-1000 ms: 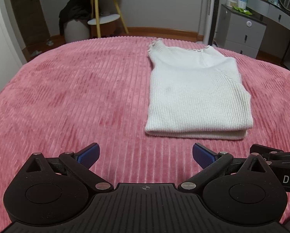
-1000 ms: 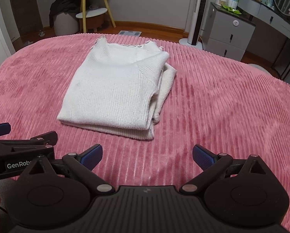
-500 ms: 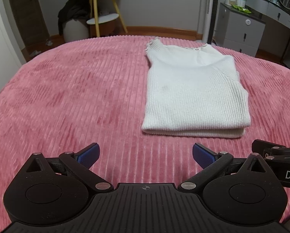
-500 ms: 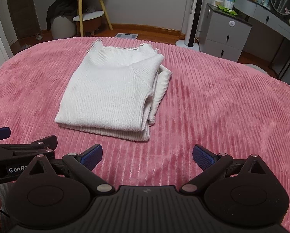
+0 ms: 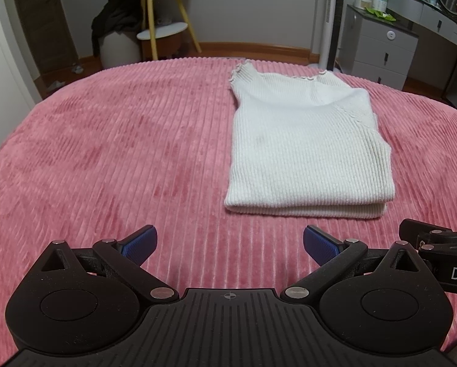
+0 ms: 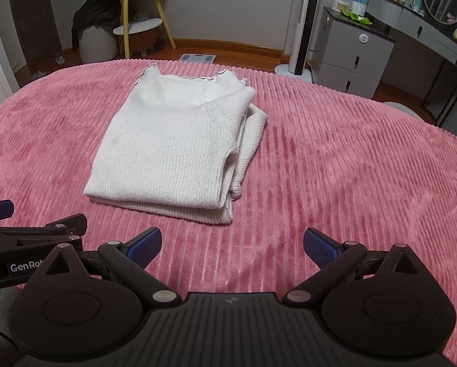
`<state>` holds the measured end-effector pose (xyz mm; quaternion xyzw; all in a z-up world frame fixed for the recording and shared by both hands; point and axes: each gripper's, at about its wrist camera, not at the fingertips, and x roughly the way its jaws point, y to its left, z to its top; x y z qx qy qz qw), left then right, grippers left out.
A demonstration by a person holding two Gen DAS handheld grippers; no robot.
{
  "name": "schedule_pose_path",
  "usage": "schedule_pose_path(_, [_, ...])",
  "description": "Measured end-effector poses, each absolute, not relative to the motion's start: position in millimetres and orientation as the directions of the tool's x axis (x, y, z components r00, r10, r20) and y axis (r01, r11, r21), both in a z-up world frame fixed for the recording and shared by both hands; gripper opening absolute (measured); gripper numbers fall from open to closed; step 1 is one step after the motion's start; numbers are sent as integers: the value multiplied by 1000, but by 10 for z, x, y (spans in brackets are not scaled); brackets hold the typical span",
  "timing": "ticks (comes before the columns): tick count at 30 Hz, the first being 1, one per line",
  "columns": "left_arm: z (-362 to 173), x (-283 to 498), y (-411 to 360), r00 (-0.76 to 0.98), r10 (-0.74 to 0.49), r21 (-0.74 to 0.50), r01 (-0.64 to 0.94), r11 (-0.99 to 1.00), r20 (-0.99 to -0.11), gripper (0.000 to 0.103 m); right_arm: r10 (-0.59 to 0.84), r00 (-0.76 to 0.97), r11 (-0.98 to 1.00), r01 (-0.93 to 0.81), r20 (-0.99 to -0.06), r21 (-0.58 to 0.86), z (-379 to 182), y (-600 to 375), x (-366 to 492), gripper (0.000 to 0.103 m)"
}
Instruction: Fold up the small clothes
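Already folded, or very nearly: white sweater (image 5: 305, 150) lying flat on the pink ribbed bedspread (image 5: 121, 153), doubled into a rough rectangle with the frilled neck at the far end and the folded edge nearest the grippers. Sitting ahead and to the right of the left gripper (image 5: 228, 241), ahead and to the left of the right gripper (image 6: 232, 243). Both grippers spread wide, holding nothing, hanging over bare bedspread just short of the sweater's near edge, side by side and close together. On the right side of the sweater, seen from the right wrist, a loose strip of knit (image 6: 253, 140) poking out from under the top layer, probably a tucked sleeve.

Looks like the closing step, with the folding itself likely done. Next move, if any: either tidying that stray strip back under the top layer, or one more fold, far end to near edge, which would call for pinching both far corners at once.

Against the frames from a second ago: sweater slightly farther off and smaller in both views, so both grippers drawn back a little; same wide-spread fingers, same fold.
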<state>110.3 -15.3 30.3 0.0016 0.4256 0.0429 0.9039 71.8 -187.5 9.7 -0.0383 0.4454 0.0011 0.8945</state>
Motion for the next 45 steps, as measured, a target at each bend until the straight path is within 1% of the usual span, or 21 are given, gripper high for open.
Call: schedule_pose_path(45, [338, 1149, -166, 634, 80, 39, -78, 996, -769, 103, -27, 604, 998, -26, -796, -54, 138, -1973, 754, 99])
